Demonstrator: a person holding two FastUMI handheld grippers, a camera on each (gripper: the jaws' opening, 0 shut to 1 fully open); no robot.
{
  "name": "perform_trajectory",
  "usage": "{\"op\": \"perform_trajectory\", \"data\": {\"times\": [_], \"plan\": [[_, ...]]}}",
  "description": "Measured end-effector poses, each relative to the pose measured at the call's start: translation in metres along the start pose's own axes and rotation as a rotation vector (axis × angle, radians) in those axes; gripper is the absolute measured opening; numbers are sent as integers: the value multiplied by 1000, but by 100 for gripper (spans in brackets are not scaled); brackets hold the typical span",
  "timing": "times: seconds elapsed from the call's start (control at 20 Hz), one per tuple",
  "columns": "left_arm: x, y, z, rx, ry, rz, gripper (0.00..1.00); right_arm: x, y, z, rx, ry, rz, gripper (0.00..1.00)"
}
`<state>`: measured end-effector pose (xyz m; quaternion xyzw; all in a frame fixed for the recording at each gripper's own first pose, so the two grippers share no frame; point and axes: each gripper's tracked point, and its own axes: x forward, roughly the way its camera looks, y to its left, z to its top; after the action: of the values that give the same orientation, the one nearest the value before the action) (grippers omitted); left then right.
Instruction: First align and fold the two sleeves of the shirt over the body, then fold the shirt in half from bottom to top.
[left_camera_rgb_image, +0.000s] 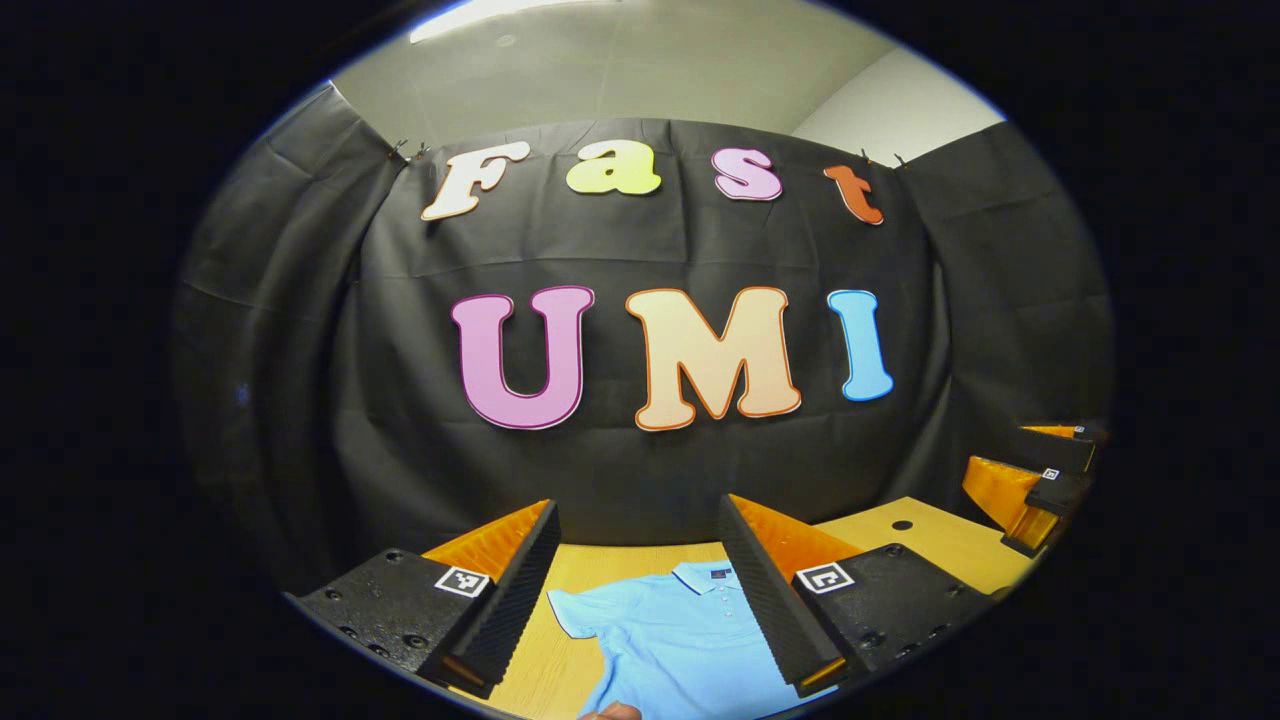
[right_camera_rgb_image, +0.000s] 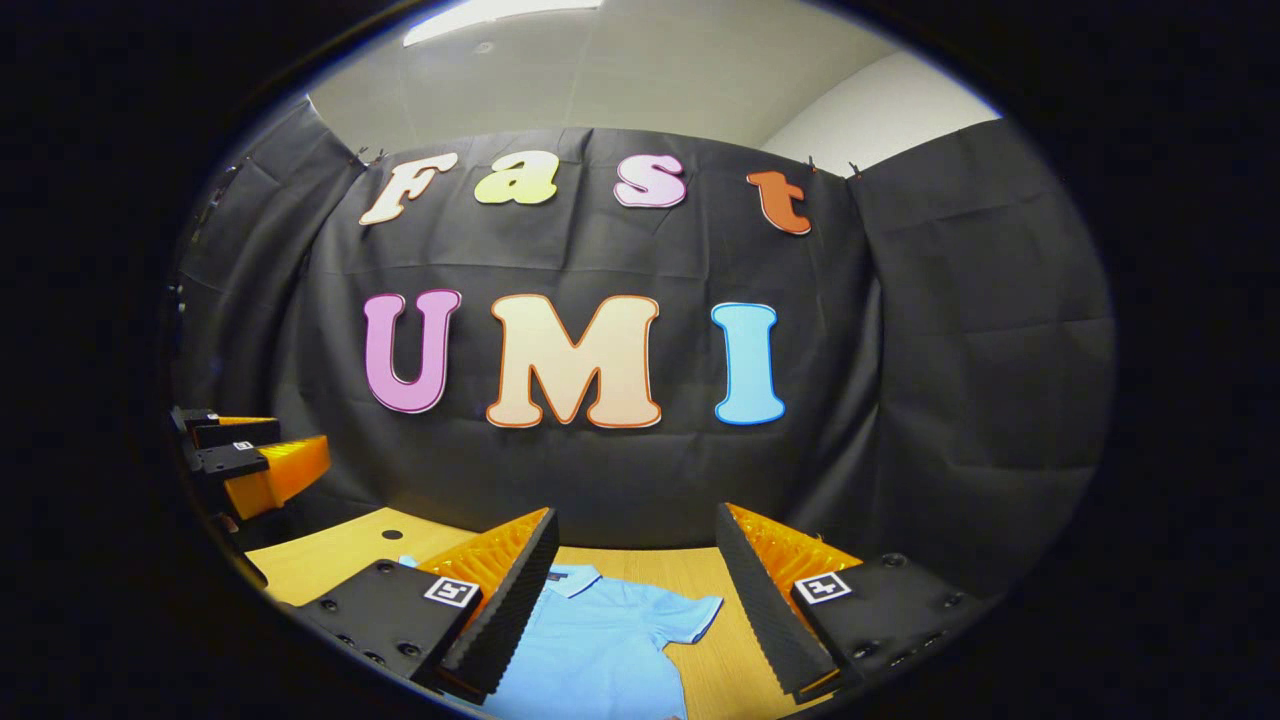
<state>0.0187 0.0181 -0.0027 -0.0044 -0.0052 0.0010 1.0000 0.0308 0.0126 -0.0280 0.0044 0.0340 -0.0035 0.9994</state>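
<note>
Wooden table (left_camera_rgb_image: 930, 545) carries flat light-blue shirt (left_camera_rgb_image: 680, 640). Left gripper (left_camera_rgb_image: 640, 600), right gripper (right_camera_rgb_image: 635, 600): both wide, empty, above. Risk: uneven sleeve pinches drag body, skew fold.

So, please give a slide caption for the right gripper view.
Open right gripper above a blue shirt lying flat on the table, sleeves not yet folded.

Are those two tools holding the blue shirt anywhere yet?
No. The left tool and right tool are open above the shirt, gripping nothing.
</note>
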Motion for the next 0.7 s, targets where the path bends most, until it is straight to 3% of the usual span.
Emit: {"op": "perform_trajectory", "data": {"times": [0.4,0.7], "plan": [[14,5,-10,8,16,-13,95,65,-22,-31,-35,38,-66,100],[27,10,-13,17,17,-19,95,124,-43,-96,-39,182,-103,96]]}}
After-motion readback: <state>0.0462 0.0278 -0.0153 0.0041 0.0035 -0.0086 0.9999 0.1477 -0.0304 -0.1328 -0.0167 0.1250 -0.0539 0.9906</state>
